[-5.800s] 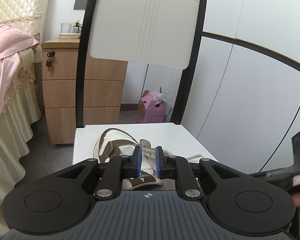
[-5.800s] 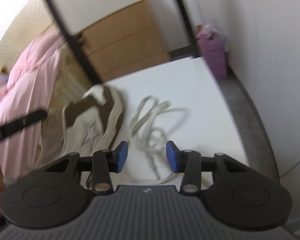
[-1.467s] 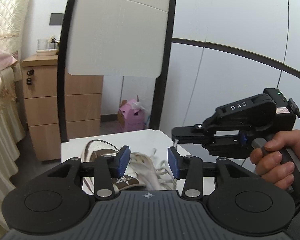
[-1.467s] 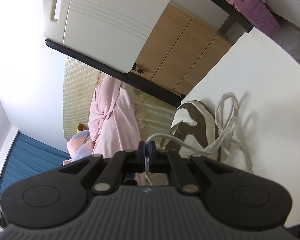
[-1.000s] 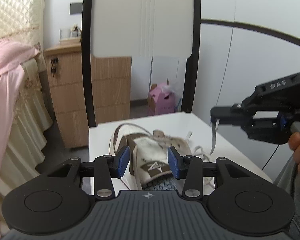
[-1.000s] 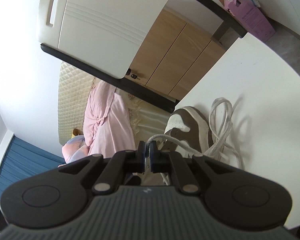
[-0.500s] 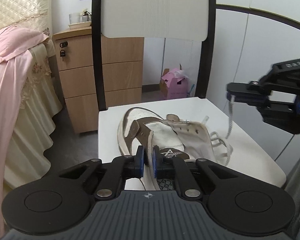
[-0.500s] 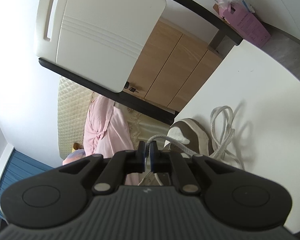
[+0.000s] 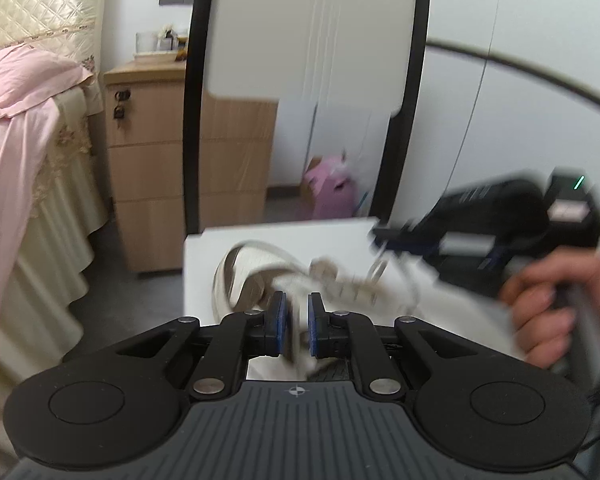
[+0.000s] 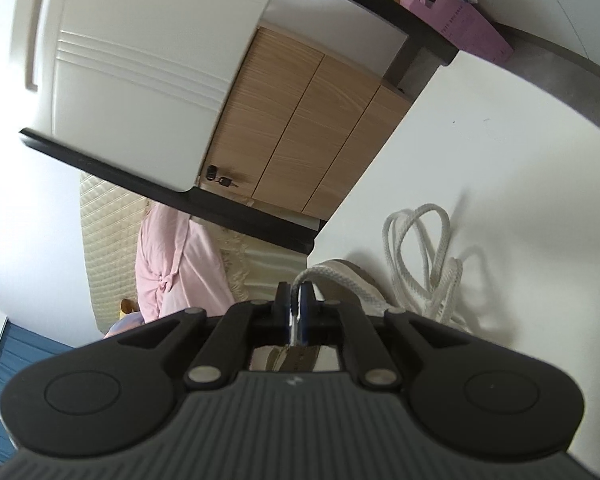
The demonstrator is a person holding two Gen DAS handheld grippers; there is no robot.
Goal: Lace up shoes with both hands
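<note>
Right wrist view has the right gripper [image 10: 295, 312] fingers pinched tight on the white lace [image 10: 418, 256], while the left gripper [image 9: 296, 322] fingers sit narrowly apart around the shoe [image 9: 260, 276] on the chair seat [image 9: 204, 264].

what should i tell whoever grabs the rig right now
Right claw: shut on the white shoelace near its end, with the rest of it looped on the chair seat.
Left claw: nearly closed around part of the shoe; blur hides whether it grips.
The shoe lies on the seat.
Done: lace end picked up.
Left: thread the lace through the eyelets; how far that has got cannot be told.
</note>
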